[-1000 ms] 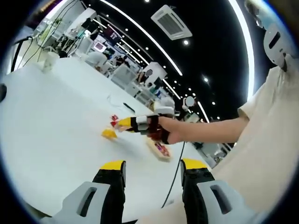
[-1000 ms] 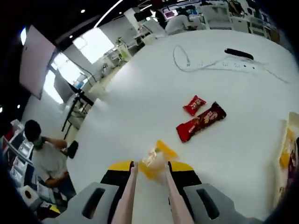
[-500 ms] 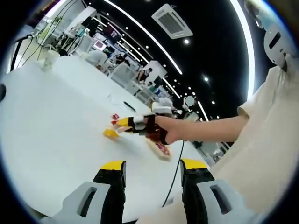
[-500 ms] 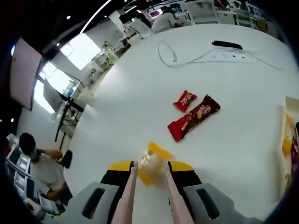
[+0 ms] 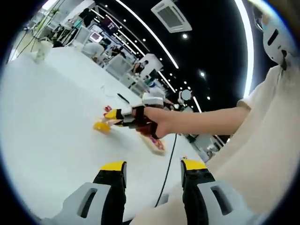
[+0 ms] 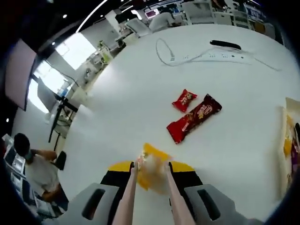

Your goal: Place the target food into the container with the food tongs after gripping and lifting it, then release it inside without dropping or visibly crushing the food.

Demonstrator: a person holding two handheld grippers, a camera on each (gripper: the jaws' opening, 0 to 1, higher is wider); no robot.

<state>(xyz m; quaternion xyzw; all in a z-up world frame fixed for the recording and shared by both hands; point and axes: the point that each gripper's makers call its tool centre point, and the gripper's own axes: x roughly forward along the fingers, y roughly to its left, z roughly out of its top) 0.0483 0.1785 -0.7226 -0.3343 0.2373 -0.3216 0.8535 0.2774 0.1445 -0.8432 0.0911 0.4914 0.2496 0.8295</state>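
In the right gripper view, my right gripper is shut on the pink food tongs. The tong tips pinch a yellow snack packet just over the white table. Beyond it lie a small red packet and a long red packet. A shallow tray with packets in it sits at the right edge. In the left gripper view, a hand holds the right gripper with the yellow packet at its tip, and the tray lies below the hand. My left gripper stands open, holding nothing.
A black power strip and a white cable lie at the table's far side. A paper cup stands at the far left. A person sits beyond the table's left edge. A sleeve rises at the right.
Both views have shifted a little with the hands. The yellow packet stays pinched between the tong tips, and the red packets have not moved on the table.
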